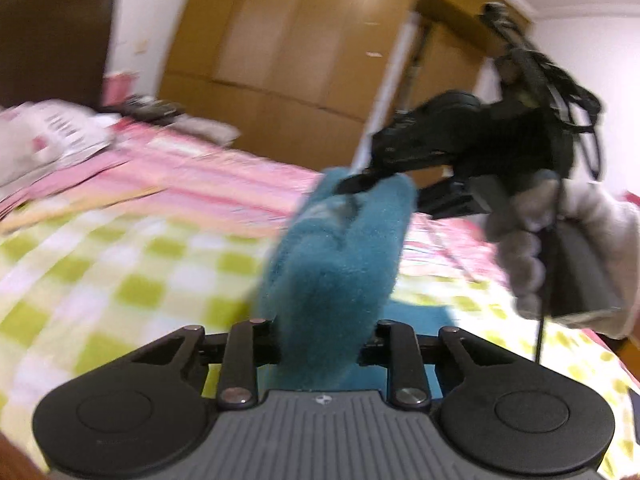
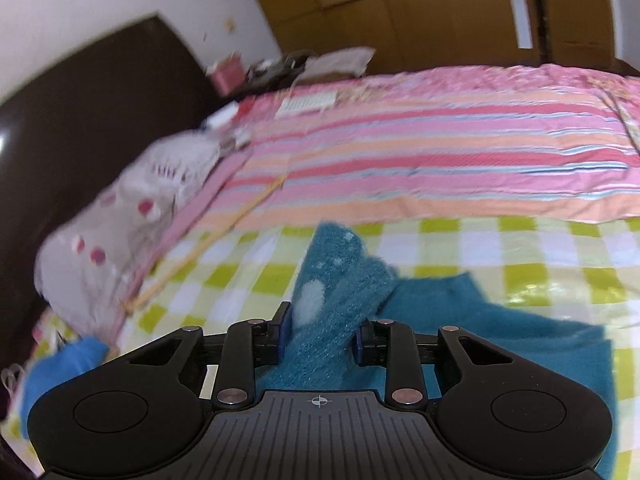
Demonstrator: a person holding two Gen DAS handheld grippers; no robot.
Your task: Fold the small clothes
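A fuzzy teal garment [image 1: 336, 264] is bunched up between the fingers of my left gripper [image 1: 320, 340], which is shut on it; the cloth hides the fingertips. Its upper end reaches my right gripper [image 1: 360, 182], held by a grey-gloved hand [image 1: 532, 240], whose finger pinches the top of the fold. In the right wrist view the teal garment [image 2: 460, 320], with pale patches, runs up between the blue pads [image 2: 285, 330] of my right gripper [image 2: 322, 336], which is shut on it. The rest of it lies on the green checked blanket [image 2: 480, 248].
The bed carries a pink striped sheet [image 2: 440, 152] beyond the blanket. A spotted pillow [image 2: 132, 208] lies at the left by a dark headboard [image 2: 80, 100]. A blue item [image 2: 68, 364] sits at the near left. A wooden wardrobe [image 1: 300, 40] stands behind.
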